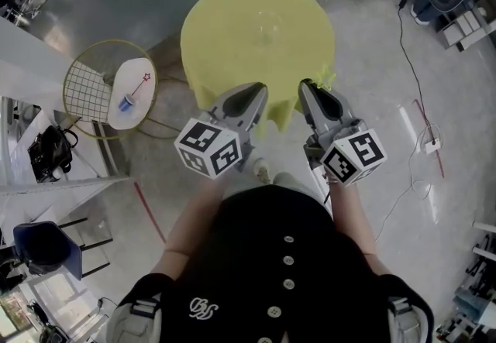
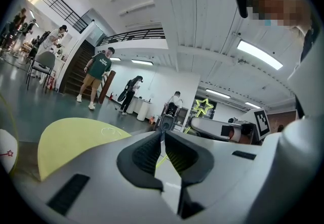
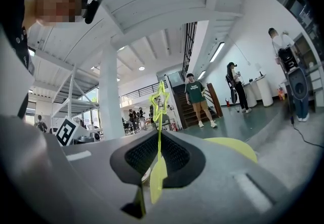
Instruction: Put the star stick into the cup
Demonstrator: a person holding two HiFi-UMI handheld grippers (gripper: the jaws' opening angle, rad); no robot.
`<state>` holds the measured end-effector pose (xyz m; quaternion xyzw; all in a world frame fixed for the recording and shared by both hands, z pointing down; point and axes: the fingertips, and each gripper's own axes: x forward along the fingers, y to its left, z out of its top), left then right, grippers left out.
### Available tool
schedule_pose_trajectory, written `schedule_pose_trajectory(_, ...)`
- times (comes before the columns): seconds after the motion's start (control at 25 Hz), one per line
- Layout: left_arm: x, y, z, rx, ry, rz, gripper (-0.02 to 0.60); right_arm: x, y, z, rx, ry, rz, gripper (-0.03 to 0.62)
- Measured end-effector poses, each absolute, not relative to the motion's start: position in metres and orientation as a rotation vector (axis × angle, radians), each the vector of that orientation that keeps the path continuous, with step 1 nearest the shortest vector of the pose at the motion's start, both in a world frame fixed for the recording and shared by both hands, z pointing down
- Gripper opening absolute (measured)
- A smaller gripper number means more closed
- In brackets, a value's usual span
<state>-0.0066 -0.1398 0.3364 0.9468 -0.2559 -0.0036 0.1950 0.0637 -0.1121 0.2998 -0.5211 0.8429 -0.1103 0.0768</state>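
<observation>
The yellow-green star stick (image 3: 158, 152) is pinched in the right gripper (image 3: 159, 129). Its jaws are nearly closed on the thin stem, and the star head stands up past the jaw tips. From the head view the star (image 1: 327, 77) pokes out just right of that gripper's (image 1: 307, 86) tips. The left gripper (image 2: 163, 132) sits just beside it on its left. Its jaws are pressed together at the tips with nothing between them, and in the head view it (image 1: 260, 87) points the same way as the right one.

Directly ahead of both grippers is a round yellow table (image 1: 232, 32). A faint clear cup (image 1: 271, 27) sits near its middle, beyond the jaw tips and apart from them. Well off to the left of the left gripper is a small white side table (image 1: 122, 74) carrying a blue cup (image 1: 125, 104) and a red star stick (image 1: 140, 85). A gold wire frame (image 1: 85, 90) stands on the far side of it.
</observation>
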Motion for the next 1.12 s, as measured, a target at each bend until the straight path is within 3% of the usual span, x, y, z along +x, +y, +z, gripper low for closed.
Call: schedule_pose_trajectory(1.12,0.004,-0.216,0.348,2.581,-0.755,-0.038,0.034,0.077,-0.197,0.306,-1.528,2.538,-0.373,0.017)
